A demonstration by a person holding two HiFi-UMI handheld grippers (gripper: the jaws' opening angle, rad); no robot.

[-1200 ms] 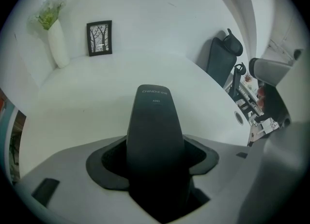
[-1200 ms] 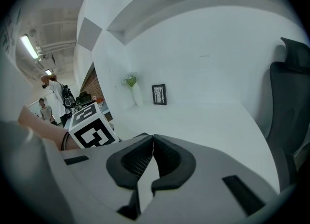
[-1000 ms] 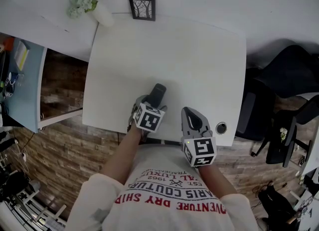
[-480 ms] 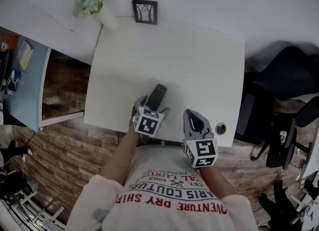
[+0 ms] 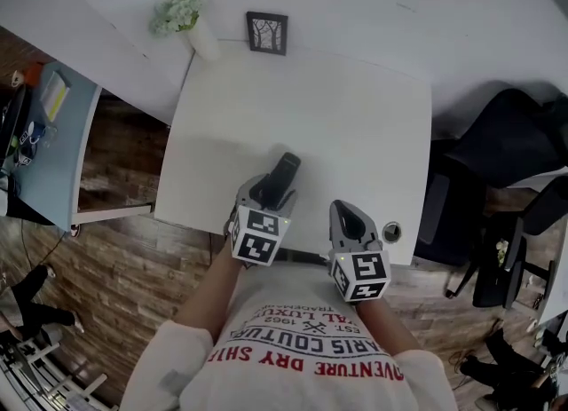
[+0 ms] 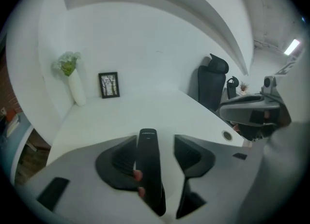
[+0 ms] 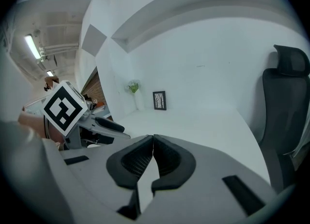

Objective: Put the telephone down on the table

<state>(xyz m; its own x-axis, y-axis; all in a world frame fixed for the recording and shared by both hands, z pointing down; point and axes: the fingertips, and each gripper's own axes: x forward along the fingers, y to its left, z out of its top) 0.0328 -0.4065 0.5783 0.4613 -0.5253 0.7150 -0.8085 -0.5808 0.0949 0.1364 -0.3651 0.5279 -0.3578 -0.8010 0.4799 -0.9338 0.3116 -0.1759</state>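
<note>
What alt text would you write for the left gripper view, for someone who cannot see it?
A black telephone sits between the two dark jaws of the left gripper, which are closing, with a gap still showing on its right side. Beyond stretches a white table with a vase of flowers and a small framed picture against a white wall.
</note>
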